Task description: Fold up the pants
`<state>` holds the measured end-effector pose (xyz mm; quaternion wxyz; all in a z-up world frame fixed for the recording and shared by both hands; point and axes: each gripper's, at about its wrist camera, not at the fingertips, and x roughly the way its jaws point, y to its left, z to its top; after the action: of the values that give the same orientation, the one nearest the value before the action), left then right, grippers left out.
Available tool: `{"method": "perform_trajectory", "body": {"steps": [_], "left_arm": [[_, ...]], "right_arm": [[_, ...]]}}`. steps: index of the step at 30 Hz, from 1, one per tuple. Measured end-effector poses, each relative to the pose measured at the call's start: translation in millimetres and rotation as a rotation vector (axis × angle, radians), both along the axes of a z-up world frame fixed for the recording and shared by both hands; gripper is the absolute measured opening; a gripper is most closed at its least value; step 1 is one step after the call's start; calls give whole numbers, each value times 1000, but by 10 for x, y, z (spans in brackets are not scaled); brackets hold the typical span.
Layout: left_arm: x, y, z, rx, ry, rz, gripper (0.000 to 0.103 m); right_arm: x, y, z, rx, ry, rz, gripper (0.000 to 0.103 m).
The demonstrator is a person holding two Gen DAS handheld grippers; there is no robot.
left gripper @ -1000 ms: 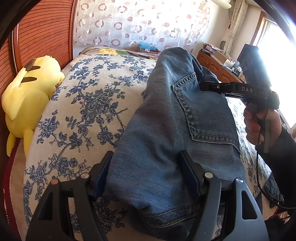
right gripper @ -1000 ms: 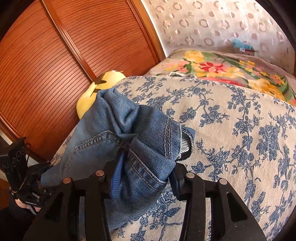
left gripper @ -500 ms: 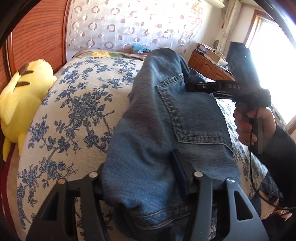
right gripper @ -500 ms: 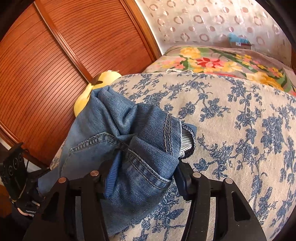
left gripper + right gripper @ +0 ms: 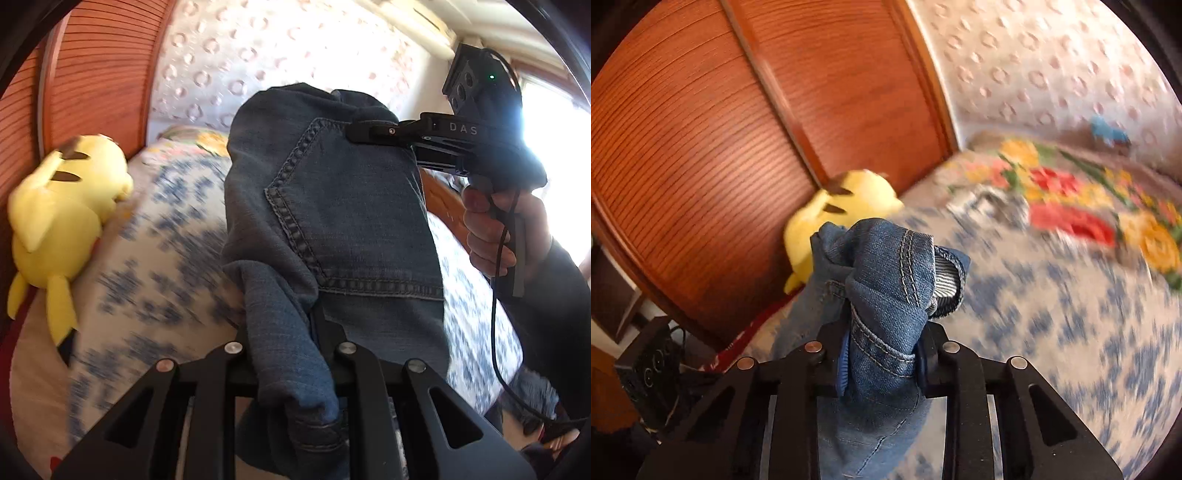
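The blue denim pants (image 5: pixel 351 206) hang lifted above the bed, back pocket facing the left wrist view. My left gripper (image 5: pixel 284 328) has its jaws closing, with a bunched fold of the denim pinched between them. In the same view my right gripper (image 5: pixel 369 131) grips the pants' upper edge, with a person's hand (image 5: pixel 491 229) on its handle. The right wrist view shows the right gripper (image 5: pixel 882 347) with jaws closing on a gathered stretch of the pants (image 5: pixel 886 266) at the waistband seam, the pads pressing on it.
A bed with a blue-flowered cover (image 5: pixel 147 258) lies below. A yellow plush toy (image 5: pixel 62 206) rests at its left side against the reddish wooden panelling (image 5: pixel 701 129). A bright flowered blanket (image 5: pixel 1071 206) lies at the far end, with a window at the right.
Both grippers closed onto the denim and rose, lifting the pants off the bed. The fabric that lay spread between the jaws is now bunched and hanging.
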<state>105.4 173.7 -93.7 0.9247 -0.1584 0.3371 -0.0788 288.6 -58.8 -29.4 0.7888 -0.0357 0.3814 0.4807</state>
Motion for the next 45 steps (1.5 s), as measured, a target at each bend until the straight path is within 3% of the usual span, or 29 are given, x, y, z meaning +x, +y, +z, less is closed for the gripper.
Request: {"method": "perform_trajectory", "body": {"steps": [5,15,19,25,28,31,37,45], "left_arm": [[-35,514,305,-9,-69,89,13],[72,1248,689,41,-124,207,13],[429,1279,567,60,-71,182,13],[975,1130,87,64,54,124,14],[1107,1095,-52,76,72,122,15],[1172,1047,-149,102,101,126,18],[1125,1061,-138,71,97,128,27],[967,1059,14,114,64,145,36]], "right_arm": [[28,647,365,20,-62,75,25],[257,1558,694,102,-77,178,24],[588,1615,493,105,-33,151,24],[1218,1385,-296,-23,42,60,25],[1397,1275,-504,-35,62,40,26],[1485,1228,-601,-43,65,34,29],[1543,1179,-699,-103,31,-7,50],[1634,1043,-541,-159,44,-56,61]]}}
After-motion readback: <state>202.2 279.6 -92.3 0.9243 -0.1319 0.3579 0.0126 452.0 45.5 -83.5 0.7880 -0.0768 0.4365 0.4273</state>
